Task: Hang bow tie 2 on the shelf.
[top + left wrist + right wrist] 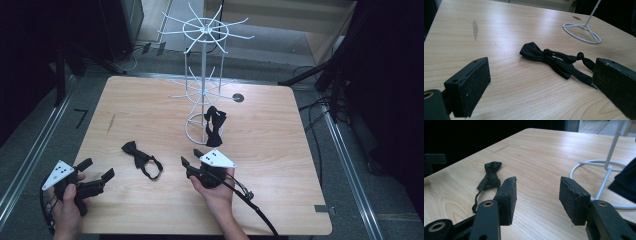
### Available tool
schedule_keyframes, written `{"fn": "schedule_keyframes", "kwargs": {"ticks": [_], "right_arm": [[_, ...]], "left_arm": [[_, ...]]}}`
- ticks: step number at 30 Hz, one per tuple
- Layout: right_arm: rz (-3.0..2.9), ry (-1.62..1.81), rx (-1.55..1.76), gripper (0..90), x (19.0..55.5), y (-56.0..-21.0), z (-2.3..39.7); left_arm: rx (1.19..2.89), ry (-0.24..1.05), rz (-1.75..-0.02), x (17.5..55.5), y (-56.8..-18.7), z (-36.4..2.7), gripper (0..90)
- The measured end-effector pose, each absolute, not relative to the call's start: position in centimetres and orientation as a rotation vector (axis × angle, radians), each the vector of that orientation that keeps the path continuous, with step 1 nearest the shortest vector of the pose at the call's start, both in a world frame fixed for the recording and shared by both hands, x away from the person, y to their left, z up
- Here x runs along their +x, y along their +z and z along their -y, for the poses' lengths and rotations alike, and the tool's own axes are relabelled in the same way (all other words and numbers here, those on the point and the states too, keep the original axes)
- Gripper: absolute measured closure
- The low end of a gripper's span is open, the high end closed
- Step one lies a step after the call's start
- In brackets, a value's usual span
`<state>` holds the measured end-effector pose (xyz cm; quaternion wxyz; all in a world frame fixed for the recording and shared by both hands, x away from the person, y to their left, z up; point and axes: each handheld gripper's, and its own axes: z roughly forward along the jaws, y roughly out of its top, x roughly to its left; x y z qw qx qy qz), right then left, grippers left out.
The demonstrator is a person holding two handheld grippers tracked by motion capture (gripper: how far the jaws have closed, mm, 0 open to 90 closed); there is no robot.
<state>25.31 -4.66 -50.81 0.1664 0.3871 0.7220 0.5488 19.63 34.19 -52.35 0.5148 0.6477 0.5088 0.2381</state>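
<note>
the left gripper (pixel 97 169) is hovering low over the near left edge of the pale wooden tabletop (pixel 280 165), its jaws standing wide with nothing between them. the right gripper (pixel 190 157) is sitting near the middle of the near edge, jaws about half open and empty.

the loose black fabric bow tie with its thin strap (pixel 141 160) is lying flat between the two, its long axis running diagonally from far left to near right. the strap loop end is pointing toward the right gripper, which is looking nearer to it, though the high view is coarse.

farther back, the white wire display stand (pixel 204 75) is standing upright, and a second black bow tie (pixel 215 125) is hanging from a low prong beside its ring base.
</note>
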Motion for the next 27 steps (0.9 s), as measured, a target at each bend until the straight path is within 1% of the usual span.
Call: {"fn": "schedule_keyframes", "kwargs": {"ticks": [14, 23, 27], "right_arm": [[-2.120, 1.571, 1.087, 50.8, 25.2, -51.8, 2.2], [-2.176, 1.555, 1.087, 53.8, 25.3, -52.7, 0.3], [-2.194, 1.539, 1.100, 56.8, 25.5, -52.9, -0.4]], "left_arm": [[1.559, 0.572, -1.221, 19.6, -52.3, -34.2, 2.8], [1.559, 0.570, -1.220, 19.6, -52.4, -34.2, 2.8], [1.559, 0.570, -1.219, 19.6, -52.4, -34.2, 2.8]]}}
